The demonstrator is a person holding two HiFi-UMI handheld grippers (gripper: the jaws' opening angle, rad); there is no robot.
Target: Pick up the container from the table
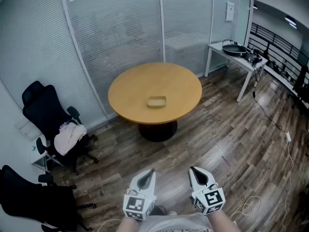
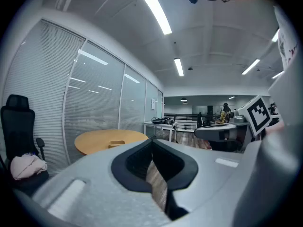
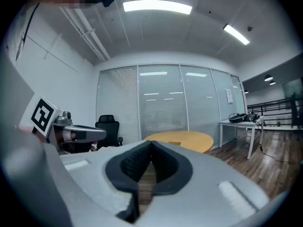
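Holding left gripper and right gripper low and close to the body, side by side, apart, tips pointed forward. Both with jaws closed tip to tip, gripping nothing.

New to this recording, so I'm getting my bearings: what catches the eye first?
A round wooden table stands mid-room with a small tan container lying on it. Near the bottom edge, the left gripper and right gripper are both shut and empty, well short of the table. A black chair stands at the left.

Open floor reaches the round table; office chairs stand left.
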